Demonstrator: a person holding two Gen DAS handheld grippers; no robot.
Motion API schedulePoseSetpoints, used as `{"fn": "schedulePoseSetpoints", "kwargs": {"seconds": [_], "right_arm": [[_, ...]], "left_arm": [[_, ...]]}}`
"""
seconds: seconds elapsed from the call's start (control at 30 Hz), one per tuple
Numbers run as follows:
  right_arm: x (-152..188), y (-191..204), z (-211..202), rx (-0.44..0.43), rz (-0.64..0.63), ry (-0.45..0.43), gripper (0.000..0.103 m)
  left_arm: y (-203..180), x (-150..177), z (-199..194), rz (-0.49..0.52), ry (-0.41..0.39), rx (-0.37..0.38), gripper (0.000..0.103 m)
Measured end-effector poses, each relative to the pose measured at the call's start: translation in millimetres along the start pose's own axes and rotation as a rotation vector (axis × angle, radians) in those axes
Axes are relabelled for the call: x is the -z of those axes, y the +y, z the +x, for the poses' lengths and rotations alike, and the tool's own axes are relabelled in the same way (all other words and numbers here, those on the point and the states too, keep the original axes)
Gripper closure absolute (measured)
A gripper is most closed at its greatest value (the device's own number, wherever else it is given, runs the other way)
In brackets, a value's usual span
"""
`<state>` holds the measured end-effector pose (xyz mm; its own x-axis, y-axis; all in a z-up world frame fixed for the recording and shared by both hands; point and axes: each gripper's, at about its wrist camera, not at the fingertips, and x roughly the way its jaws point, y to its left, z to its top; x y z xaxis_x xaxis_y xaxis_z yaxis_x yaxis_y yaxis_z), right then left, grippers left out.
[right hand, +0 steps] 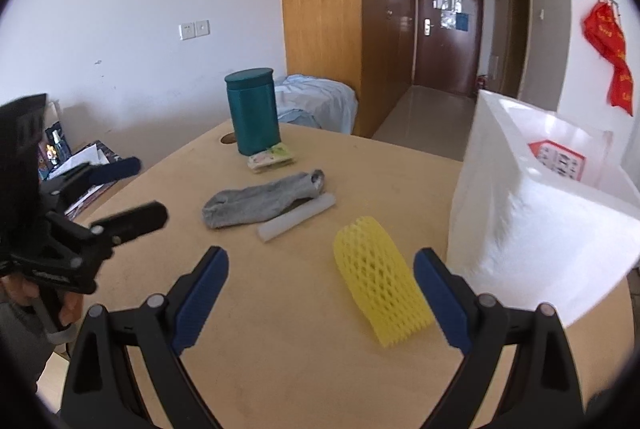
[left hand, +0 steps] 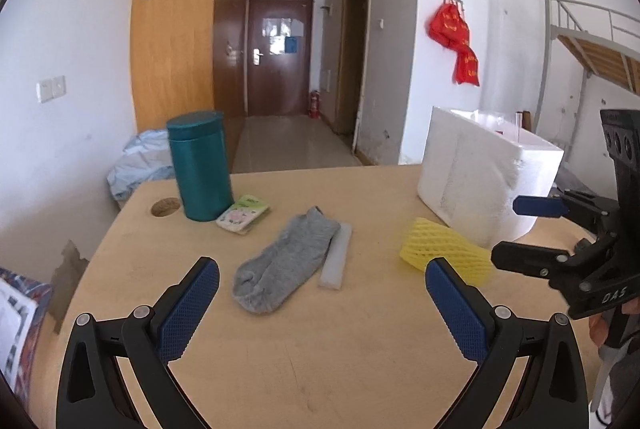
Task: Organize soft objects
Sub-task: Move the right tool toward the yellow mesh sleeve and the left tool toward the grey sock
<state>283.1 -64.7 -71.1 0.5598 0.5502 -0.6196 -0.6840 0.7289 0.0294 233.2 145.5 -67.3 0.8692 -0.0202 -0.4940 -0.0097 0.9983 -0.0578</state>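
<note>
A grey sock (left hand: 286, 260) lies mid-table, with a white foam strip (left hand: 336, 255) along its right side. A yellow foam net sleeve (left hand: 446, 255) lies next to the white foam box (left hand: 486, 175). My left gripper (left hand: 322, 283) is open and empty, hovering just short of the sock. My right gripper (right hand: 320, 269) is open and empty, with the yellow net sleeve (right hand: 380, 289) lying between its fingers near the right one. The right view also shows the sock (right hand: 264, 203), the strip (right hand: 296, 217) and the box (right hand: 540, 213). Each gripper shows in the other's view, the right (left hand: 532, 225) and the left (right hand: 128, 187).
A teal canister (left hand: 200, 165) stands at the back left beside a cable hole (left hand: 164, 207) in the wooden table (left hand: 320, 349). A small green and pink packet (left hand: 243, 213) lies by the canister. The box holds a red-printed card (right hand: 558, 159). A bed and clutter lie beyond the table's left edge.
</note>
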Motion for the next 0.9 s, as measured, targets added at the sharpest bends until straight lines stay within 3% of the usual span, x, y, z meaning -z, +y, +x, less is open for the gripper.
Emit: {"fn": "schedulePoseSetpoints", "kwargs": {"seconds": [0.4, 0.67, 0.9], "right_arm": [[-9, -17, 41, 0.008, -0.021, 0.043, 0.007], [-6, -29, 55, -0.004, -0.01, 0.085, 0.007], [2, -44, 63, -0.047, 0.043, 0.106, 0.007]], "left_arm": [[23, 1, 80, -0.015, 0.119, -0.057, 0.0], [45, 5, 95, -0.081, 0.152, -0.062, 0.0], [63, 13, 113, -0.154, 0.243, -0.055, 0.009]]}}
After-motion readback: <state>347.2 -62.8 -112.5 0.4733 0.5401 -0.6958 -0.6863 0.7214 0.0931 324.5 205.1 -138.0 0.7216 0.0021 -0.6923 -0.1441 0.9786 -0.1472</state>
